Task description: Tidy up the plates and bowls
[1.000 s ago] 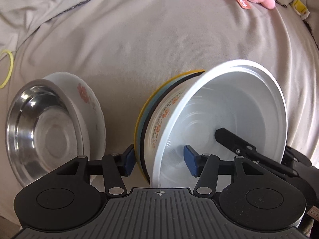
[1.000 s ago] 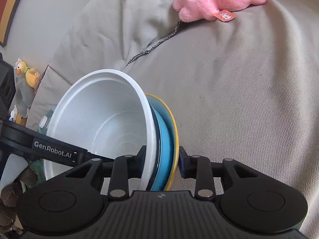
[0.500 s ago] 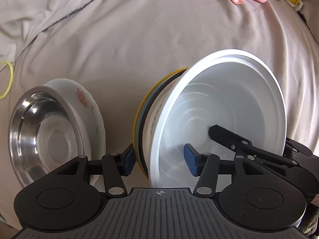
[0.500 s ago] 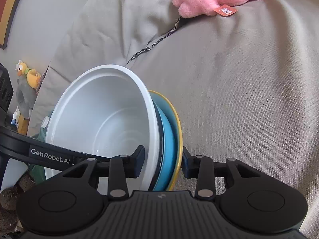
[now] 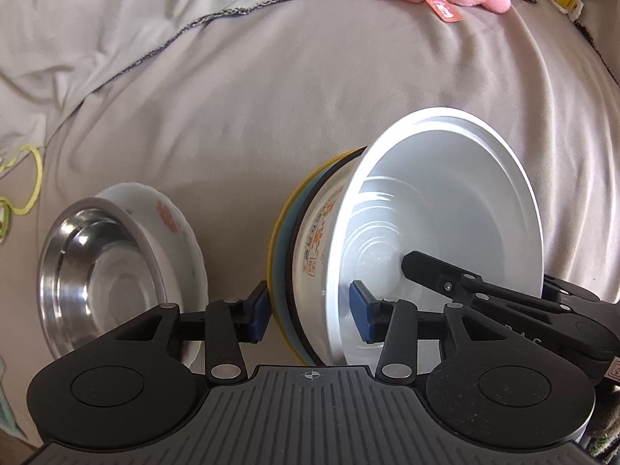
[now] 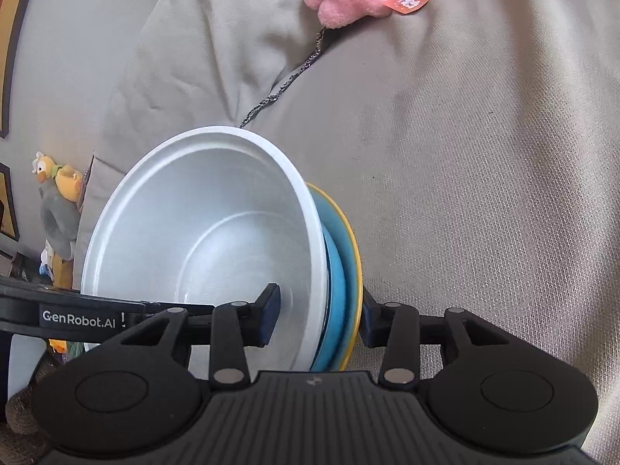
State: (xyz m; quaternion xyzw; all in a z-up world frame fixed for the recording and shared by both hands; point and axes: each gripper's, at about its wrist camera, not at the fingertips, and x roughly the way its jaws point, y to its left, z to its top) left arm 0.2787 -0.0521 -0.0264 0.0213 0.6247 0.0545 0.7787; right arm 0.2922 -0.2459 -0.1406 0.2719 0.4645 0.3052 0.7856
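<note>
soft daylight; sharp focus; fisheye bending at edges

The left gripper (image 5: 310, 316) points steeply down, its blue-padded fingers (image 5: 259, 312) reaching toward 12 o'clock, and its jaws are closing with the stacked rims of the white bowl (image 5: 445, 217) and the plates between them, the pads close to the rims but not clearly pressing. The right gripper (image 6: 321, 317) slants down less steeply, its jaws opening around the same stack; its 9 o'clock finger (image 6: 269, 312) stands clear inside the bowl. From the left wrist view, the right gripper's finger enters from 3 o'clock.
</note>
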